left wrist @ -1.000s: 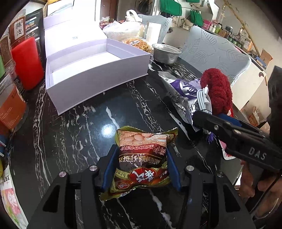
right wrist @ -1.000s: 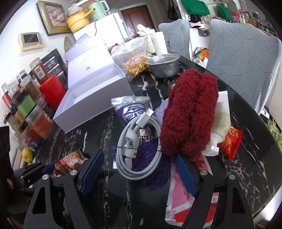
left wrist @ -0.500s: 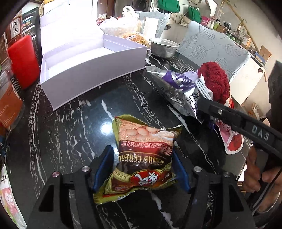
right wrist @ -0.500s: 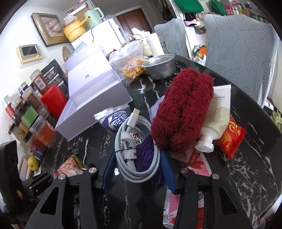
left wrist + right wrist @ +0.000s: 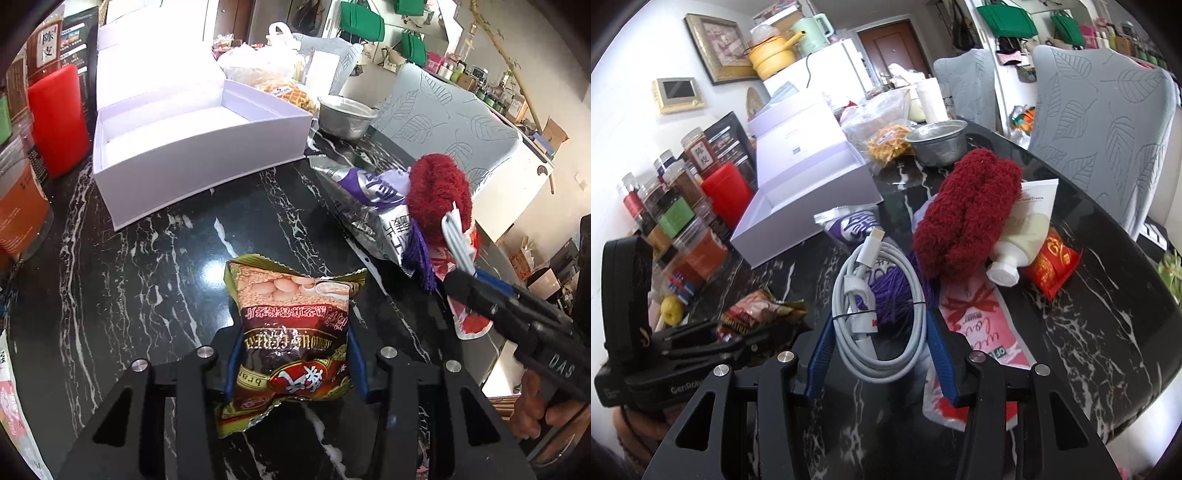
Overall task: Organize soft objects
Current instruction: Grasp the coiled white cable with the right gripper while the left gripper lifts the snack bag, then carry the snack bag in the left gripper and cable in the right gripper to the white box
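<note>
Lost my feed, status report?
Left hand-held gripper shut on snack bag. Right hand-held gripper closing round white cable. Open box ahead, unobstructed.

Black marble table (image 5: 155,266) with white veining; steel bowl (image 5: 938,146) near its far edge, beside bagged waffles (image 5: 888,142). Spice jars (image 5: 674,206) and red canister (image 5: 57,118) line the left side.

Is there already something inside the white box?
No, in the left wrist view the white box stands open on the black marble table and its inside shows only bare white bottom.
</note>
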The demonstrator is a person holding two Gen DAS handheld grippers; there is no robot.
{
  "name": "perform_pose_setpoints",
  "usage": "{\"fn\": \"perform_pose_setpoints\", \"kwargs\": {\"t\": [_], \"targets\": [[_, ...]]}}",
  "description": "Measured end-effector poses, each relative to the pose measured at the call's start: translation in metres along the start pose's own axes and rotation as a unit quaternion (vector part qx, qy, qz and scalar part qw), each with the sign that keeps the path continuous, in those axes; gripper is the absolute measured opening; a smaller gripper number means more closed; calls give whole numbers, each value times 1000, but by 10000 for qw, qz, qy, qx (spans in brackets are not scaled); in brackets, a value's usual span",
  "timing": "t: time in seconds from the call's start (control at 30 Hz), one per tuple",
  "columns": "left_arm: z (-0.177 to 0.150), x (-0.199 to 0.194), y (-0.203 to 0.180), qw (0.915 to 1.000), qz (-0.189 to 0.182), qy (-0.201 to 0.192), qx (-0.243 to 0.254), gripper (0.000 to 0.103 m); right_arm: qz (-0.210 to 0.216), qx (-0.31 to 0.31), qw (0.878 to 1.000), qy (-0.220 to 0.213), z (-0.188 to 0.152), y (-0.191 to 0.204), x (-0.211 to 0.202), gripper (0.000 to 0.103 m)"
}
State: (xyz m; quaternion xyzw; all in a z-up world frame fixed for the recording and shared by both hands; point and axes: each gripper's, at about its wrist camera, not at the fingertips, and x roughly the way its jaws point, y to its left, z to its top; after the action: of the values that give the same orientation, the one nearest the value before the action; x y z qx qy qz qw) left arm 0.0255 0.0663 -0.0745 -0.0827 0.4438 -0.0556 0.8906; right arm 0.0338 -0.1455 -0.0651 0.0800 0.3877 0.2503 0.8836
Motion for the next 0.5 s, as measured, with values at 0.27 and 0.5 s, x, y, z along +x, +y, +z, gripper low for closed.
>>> {"fn": "perform_pose_setpoints", "kwargs": {"t": [0.27, 0.5], "targets": [[-6, -28, 7, 9992, 244, -262, -195, 45, 235, -270, 9993, 77, -5, 14, -4, 48], [-14, -53, 21, 9955, 628, -482, -516, 45, 647, -553, 9963, 148, -4, 33, 2, 48]]}}
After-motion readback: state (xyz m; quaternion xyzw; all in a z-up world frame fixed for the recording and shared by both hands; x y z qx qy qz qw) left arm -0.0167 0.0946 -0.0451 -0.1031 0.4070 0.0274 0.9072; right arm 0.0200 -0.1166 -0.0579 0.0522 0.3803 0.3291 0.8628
